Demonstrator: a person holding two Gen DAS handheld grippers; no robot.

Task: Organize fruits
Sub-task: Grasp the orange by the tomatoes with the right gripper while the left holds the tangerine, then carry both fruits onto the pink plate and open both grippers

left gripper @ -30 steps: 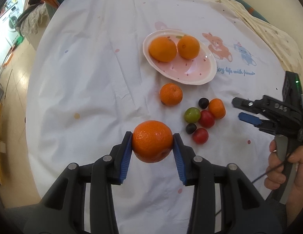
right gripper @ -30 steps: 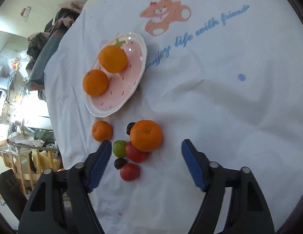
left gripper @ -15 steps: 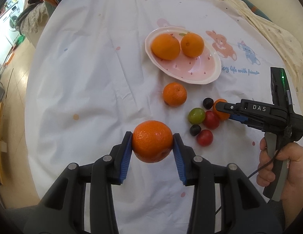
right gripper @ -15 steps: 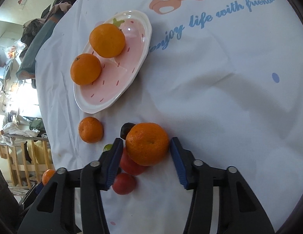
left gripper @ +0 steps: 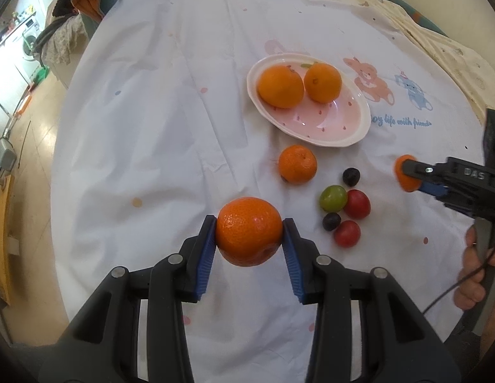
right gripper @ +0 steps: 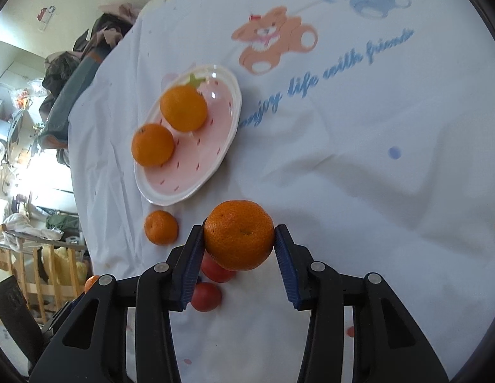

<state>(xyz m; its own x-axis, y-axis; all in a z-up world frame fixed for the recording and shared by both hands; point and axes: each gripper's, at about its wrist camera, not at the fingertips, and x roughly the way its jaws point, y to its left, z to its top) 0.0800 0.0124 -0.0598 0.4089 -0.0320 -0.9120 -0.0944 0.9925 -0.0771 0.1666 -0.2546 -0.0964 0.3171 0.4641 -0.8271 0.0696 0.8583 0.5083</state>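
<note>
L tongs (left gripper: 249, 231) are pointing steeply down over the bench, both blue pads (left gripper: 206, 255) pressing the sides of an orange (left gripper: 248, 230) and holding it clear of the cloth. R tongs (right gripper: 239, 235) are angling down too, blue pads clamping a second orange (right gripper: 239, 234) w/ no gap showing either side. From the left wrist view, R tongs are reaching in sideways from the right edge, black body w/ lettering on it, the fruit showing at the tip. A bare hand (left gripper: 475, 274) is gripping the R handle low at the right edge, fingers curling round it, a thin cable trailing below.
</note>
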